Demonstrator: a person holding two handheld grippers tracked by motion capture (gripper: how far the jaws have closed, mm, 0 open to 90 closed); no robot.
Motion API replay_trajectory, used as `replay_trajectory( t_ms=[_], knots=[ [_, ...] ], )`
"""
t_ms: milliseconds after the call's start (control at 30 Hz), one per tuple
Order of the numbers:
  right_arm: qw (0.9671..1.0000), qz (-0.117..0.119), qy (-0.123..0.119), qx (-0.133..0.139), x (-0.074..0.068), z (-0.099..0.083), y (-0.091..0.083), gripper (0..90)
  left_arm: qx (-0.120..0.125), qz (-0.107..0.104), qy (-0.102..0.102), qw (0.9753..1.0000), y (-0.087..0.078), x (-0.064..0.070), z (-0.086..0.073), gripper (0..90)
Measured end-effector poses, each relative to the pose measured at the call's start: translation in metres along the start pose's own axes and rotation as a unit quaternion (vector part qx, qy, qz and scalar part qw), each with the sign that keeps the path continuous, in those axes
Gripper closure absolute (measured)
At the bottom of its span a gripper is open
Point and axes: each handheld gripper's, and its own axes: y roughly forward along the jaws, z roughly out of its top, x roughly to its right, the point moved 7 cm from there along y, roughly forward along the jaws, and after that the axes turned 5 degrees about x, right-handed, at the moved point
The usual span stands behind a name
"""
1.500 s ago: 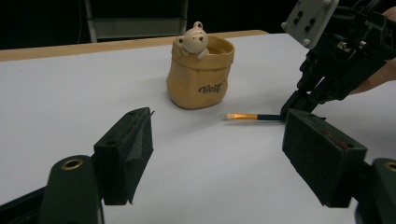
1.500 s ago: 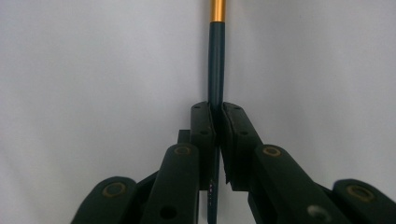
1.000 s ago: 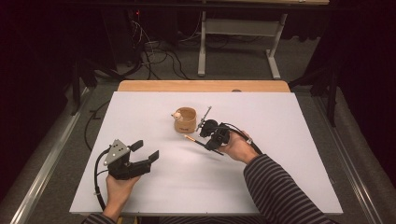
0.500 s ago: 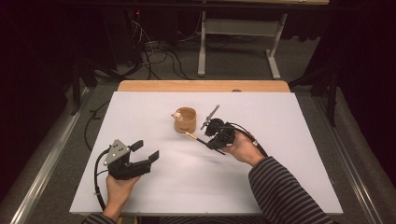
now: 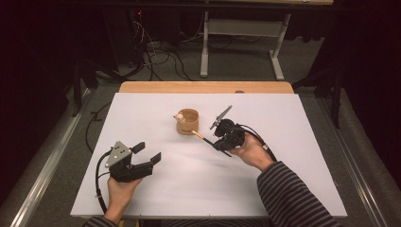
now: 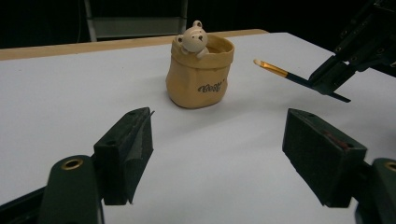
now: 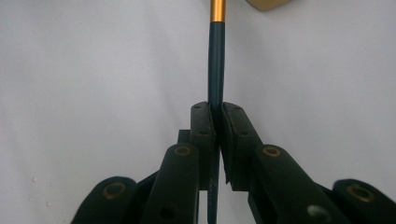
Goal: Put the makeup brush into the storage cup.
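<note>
A tan bag-shaped pot (image 5: 188, 124) with a small bear figure on its rim stands mid-table, also seen as the pot (image 6: 200, 79) in the left gripper view. My right gripper (image 5: 213, 142) is shut on the dark blue handle of a paintbrush (image 5: 200, 136). The brush's gold ferrule and tip point at the pot's right side. The right gripper view shows the brush (image 7: 216, 60) pinched between my right gripper's (image 7: 215, 112) jaws. My left gripper (image 5: 147, 152) rests open at the front left, its own view (image 6: 219, 149) facing the pot, nothing between its jaws.
A white sheet (image 5: 293, 189) covers the table, with a wooden strip (image 5: 205, 87) along the far edge. Cables and a metal desk frame (image 5: 205, 42) lie on the floor beyond. The right gripper's cable (image 5: 257, 137) trails over the hand.
My right gripper has shifted slightly right and away with the brush, and the brush tip now sits closer to the pot. The left gripper has stayed still.
</note>
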Motion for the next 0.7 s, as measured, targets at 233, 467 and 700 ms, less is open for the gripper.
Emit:
replay_trajectory(
  t_ms=[233,467,700],
  knots=[
    [0.9999,0.002,0.006,0.013,-0.001,-0.003,-0.004,86.1,-0.002,-0.001,0.001,1.0000,0.000,0.000,0.000,25.0],
    [0.9993,0.006,0.013,0.035,-0.005,-0.005,-0.013,86.1,-0.002,0.001,0.002,1.0000,0.000,0.000,0.000,25.0],
    [0.9983,0.007,0.013,0.056,-0.008,-0.009,-0.018,86.0,0.002,0.006,0.000,1.0000,0.000,-0.001,0.000,24.3]
  ],
)
